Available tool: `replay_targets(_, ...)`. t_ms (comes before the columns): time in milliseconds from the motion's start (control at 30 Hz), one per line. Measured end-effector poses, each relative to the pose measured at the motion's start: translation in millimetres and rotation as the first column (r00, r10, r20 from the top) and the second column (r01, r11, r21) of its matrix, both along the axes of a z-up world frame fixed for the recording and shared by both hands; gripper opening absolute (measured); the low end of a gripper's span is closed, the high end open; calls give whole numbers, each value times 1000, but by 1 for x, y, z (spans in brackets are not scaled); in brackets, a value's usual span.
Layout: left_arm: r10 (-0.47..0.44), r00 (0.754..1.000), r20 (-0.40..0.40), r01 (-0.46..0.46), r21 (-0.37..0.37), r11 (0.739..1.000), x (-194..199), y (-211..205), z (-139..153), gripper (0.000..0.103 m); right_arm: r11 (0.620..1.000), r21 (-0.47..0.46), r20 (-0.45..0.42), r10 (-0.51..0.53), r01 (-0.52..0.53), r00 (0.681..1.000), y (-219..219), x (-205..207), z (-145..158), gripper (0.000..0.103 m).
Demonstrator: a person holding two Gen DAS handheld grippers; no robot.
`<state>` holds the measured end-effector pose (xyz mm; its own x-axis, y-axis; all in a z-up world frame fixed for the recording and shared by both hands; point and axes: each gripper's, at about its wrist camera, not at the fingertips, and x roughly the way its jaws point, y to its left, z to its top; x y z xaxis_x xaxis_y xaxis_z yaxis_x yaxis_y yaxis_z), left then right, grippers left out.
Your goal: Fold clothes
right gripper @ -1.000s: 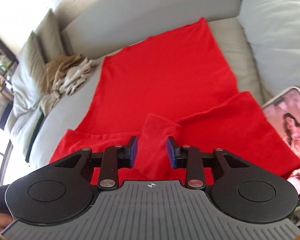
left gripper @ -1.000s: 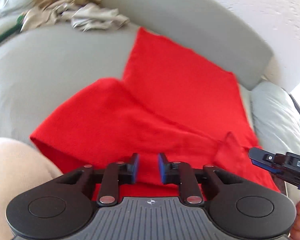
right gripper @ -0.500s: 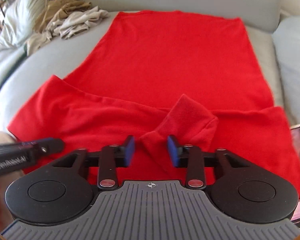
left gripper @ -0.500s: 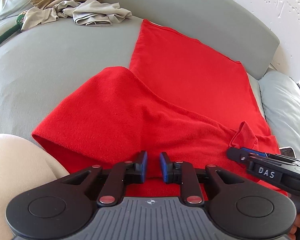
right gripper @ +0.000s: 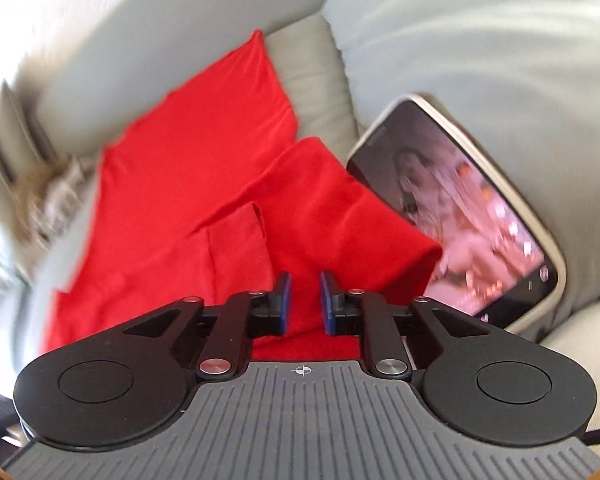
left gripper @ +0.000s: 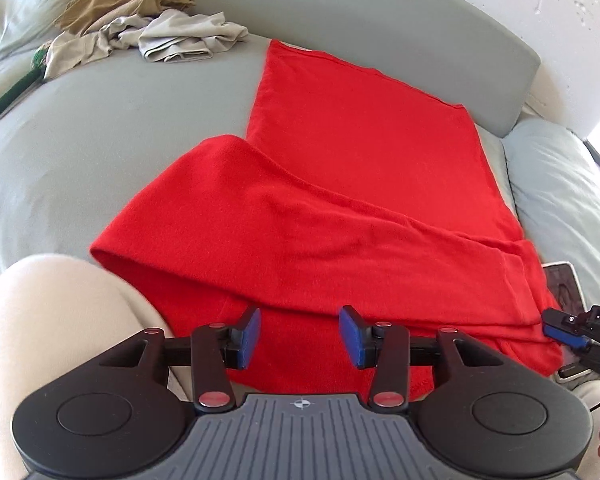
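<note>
Blurring hides detail of the pile (right gripper: 48, 204) beyond the red garment (right gripper: 188, 176).

The right claw (right gripper: 303, 304) hangs low over the near edge of the red garment (right gripper: 204, 184), its blue pads parted by a narrow gap with only cloth behind them. The garment lies spread on the grey sofa (right gripper: 308, 64), one part folded over. A lit phone (right gripper: 460, 208) leans against the cushion (right gripper: 480, 32) just beside it. A blurred heap at far left may be other clothes (right gripper: 48, 204).
</note>
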<state>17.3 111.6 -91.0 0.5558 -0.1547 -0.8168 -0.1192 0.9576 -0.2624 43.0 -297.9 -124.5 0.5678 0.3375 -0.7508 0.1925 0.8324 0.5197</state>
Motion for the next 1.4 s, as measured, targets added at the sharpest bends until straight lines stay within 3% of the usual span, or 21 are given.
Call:
replay_targets(67, 26, 1000, 1, -26, -9, 1000, -1, 5, 1, 43, 993, 111, 21, -31, 28, 999, -12, -2, -2, 41)
replay_targets(133, 46, 999, 5, -46, 11, 999, -1, 5, 3, 42, 994, 107, 62, -23, 16, 998, -9, 2, 2, 41)
replay_targets(267, 42, 999, 28, -43, 15, 999, -5, 3, 7, 43, 998, -9, 125, 66, -65, 990, 14, 16, 12, 40)
replay_targets(367, 27, 999, 38, -28, 30, 999, -10, -1, 8, 43, 983, -116, 118, 154, -140, 981, 37, 26, 9, 40)
replay_targets(467, 7, 1000, 22, -8, 35, 999, -14, -5, 4, 43, 947, -248, 85, 233, -206, 969, 62, 32, 1, 40)
replay_targets(533, -1, 1000, 4, 1, 35, 999, -16, -6, -1, 43, 905, -352, 96, 288, -238, 953, 77, 29, 0, 34)
replay_targets(567, 0, 1000, -5, 0, 32, 999, -17, -6, -3, 43, 880, -404, 102, 315, -250, 944, 83, 26, 1, 29)
replay_targets(633, 8, 1000, -19, -7, 26, 1000, -18, -5, -5, 43, 826, -498, 110, 363, -264, 925, 94, 19, 4, 10)
replay_targets(667, 16, 1000, -18, -16, 25, 1000, -20, -3, -5, 43, 810, -526, 116, 371, -260, 921, 97, 17, 7, 6)
replay_targets(800, 104, 994, 30, -104, 23, 994, -27, 12, 4, 43, 765, -602, 166, 400, -229, 901, 106, 5, 24, 5)
replay_targets(933, 258, 958, 127, -261, 6, 965, -37, 39, 24, 43, 735, -657, 238, 410, -165, 880, 107, -6, 48, 5)
replay_targets(1033, 335, 926, 174, -341, 2, 940, -41, 55, 35, 43, 701, -707, 263, 384, -94, 885, 100, -5, 63, 5)
replay_targets(1133, 354, 920, 169, -362, 19, 932, -37, 58, 33, 43, 709, -694, 215, 372, -127, 903, 88, 7, 62, 5)
replay_targets(1400, 350, 930, 112, -358, 62, 932, -36, 55, 22, 43, 666, -709, 42, 370, -233, 928, 85, 30, 18, 7)
